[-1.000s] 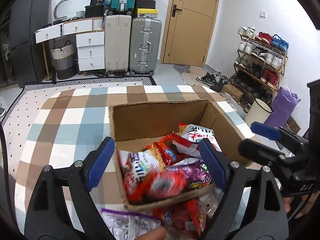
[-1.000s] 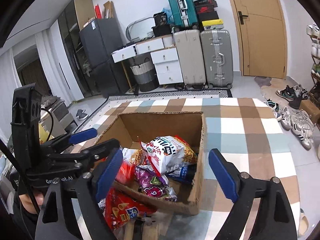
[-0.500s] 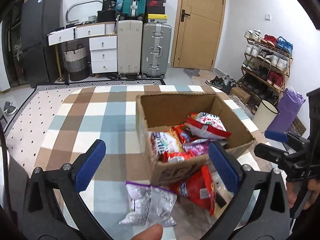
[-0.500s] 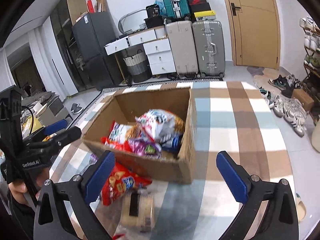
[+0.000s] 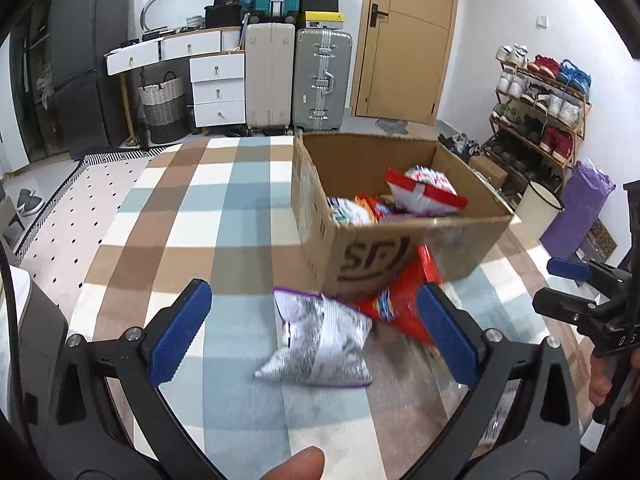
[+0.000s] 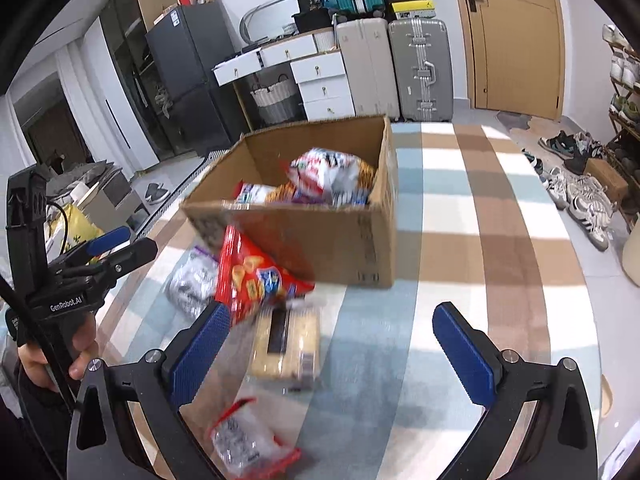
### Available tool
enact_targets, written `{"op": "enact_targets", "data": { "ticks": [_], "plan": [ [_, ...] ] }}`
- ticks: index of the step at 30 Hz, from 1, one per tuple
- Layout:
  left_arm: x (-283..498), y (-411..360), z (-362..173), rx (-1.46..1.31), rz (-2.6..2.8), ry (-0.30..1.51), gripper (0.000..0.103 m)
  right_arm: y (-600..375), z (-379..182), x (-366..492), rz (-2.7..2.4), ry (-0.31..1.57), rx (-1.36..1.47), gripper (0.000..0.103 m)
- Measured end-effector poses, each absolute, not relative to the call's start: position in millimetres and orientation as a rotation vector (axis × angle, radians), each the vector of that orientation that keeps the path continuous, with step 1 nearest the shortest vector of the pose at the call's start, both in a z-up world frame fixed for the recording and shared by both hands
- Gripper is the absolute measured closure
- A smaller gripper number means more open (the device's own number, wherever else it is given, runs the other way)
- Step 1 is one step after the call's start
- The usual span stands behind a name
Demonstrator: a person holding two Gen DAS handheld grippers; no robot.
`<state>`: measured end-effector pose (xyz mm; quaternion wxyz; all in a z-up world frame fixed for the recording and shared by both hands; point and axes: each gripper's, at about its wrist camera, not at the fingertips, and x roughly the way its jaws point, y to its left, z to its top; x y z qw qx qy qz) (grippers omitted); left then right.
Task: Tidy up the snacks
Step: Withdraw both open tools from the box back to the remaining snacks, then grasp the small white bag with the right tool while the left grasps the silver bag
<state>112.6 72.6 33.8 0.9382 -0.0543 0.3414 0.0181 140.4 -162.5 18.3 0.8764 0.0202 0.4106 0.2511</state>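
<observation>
A cardboard box (image 5: 404,252) (image 6: 348,248) stands on the checked tablecloth with several snack bags inside. In front of it lie a silver-and-purple bag (image 5: 320,344) (image 6: 192,280), a red snack bag (image 5: 404,296) (image 6: 252,276), a tan cracker pack (image 6: 286,344) and a clear red-edged packet (image 6: 248,444). My left gripper (image 5: 314,334) is open and empty, just above the silver bag. My right gripper (image 6: 330,352) is open and empty over the cracker pack.
The checked cloth (image 5: 192,216) spreads left of the box. Suitcases (image 5: 298,76), a white drawer unit (image 5: 216,88), a door (image 5: 404,36) and a shoe rack (image 5: 540,108) stand behind. A purple bag (image 5: 576,208) and bin (image 5: 538,210) sit on the right.
Both grippers have pulled back and up from the box. More loose snacks in front of the box have come into view. Both stayed open.
</observation>
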Motion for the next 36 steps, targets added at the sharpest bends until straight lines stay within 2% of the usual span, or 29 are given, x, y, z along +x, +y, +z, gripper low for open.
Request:
{"op": "enact_targets", "data": {
  "ticks": [22, 36],
  "plan": [
    [80.3, 68.1, -27.7, -0.200, 0.078, 0.839, 0.001, -145.1, -38.2, 73.1, 0.692, 1.028, -0.107, 0.000],
    [80.3, 66.5, -54.2, -0.223, 0.100, 0.887, 0.001, -127.2, -51.7, 71.1, 0.738, 1.029, -0.210, 0.002]
  ]
}}
